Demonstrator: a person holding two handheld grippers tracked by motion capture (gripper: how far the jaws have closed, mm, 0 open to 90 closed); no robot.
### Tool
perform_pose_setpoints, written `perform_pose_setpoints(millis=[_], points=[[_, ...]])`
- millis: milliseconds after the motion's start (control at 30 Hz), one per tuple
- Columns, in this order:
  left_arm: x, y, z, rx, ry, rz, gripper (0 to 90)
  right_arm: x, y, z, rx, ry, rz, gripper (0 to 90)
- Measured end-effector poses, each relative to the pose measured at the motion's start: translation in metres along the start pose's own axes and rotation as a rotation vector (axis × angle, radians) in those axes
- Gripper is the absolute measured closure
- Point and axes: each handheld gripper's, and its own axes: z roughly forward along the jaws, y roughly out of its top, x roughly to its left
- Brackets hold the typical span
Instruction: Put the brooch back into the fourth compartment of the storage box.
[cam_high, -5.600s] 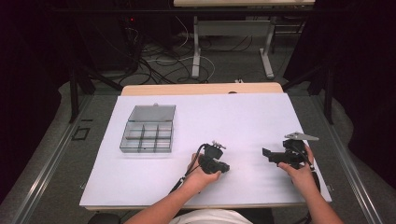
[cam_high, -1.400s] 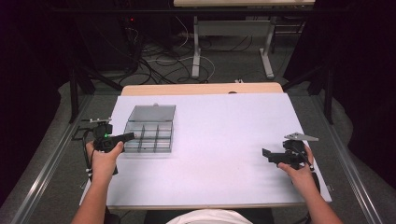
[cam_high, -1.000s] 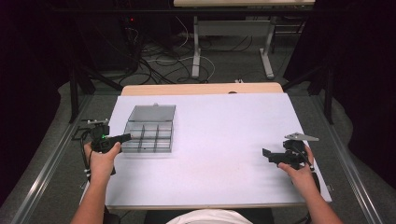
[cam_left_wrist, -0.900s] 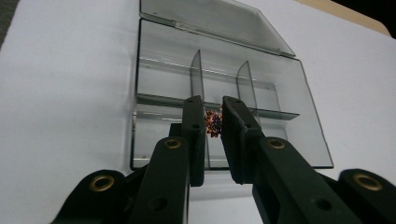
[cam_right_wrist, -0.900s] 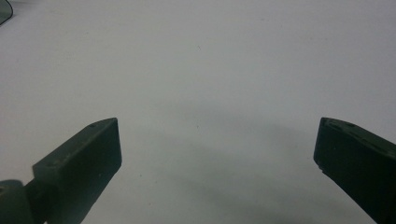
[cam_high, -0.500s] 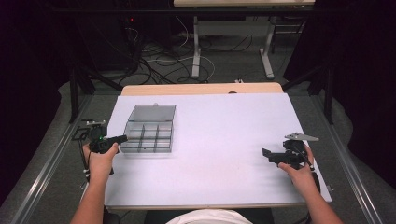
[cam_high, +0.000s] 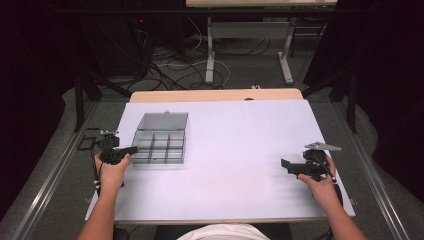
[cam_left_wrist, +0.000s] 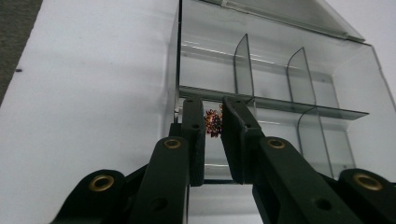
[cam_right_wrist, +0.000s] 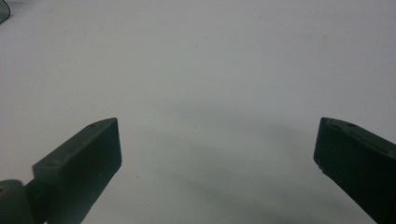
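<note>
Carried across from mid-counter to the clear plastic compartment box (cam_high: 161, 140) on the white counter (cam_high: 240, 150): small red-gold beaded cluster (cam_left_wrist: 214, 123), pinched in the left tool (cam_left_wrist: 213, 122) above a near-row compartment, ready for release; right tool (cam_right_wrist: 217, 154) gaping, idle.

We see the left gripper (cam_high: 131, 149) at the left wall of the clear compartment box (cam_high: 161, 138), the right gripper (cam_high: 285, 164) well apart.

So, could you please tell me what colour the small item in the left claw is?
The small item is a sparkly mix of red, purple and gold, clearest in the left gripper view.
</note>
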Motion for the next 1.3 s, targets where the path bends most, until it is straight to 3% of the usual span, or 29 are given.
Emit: perform_pose_setpoints(millis=[167, 333, 533, 1000, 1300], points=[[-0.0011, -0.0019, 0.0049, 0.004, 0.027, 0.011, 80.0, 0.0004, 0.0004, 0.0001, 0.002, 0.002, -0.003, 0.5], [-0.0018, -0.0029, 0.0073, 0.026, 0.029, 0.022, 80.0, 0.0006, 0.0009, 0.0013, 0.001, 0.006, -0.003, 0.6], [-0.0043, -0.0043, 0.0073, 0.013, 0.029, 0.034, 79.5, 0.0024, 0.0013, 0.0018, 0.006, 0.011, -0.002, 0.6], [-0.0070, -0.0045, 0.0036, -0.015, 0.003, 0.052, 68.3, 0.0029, 0.0001, -0.0011, 0.001, 0.005, -0.005, 0.5], [-0.0075, -0.0050, 0.0014, -0.068, -0.010, 0.074, 58.8, 0.0036, -0.0004, -0.0018, -0.001, 0.004, -0.003, 0.6]])
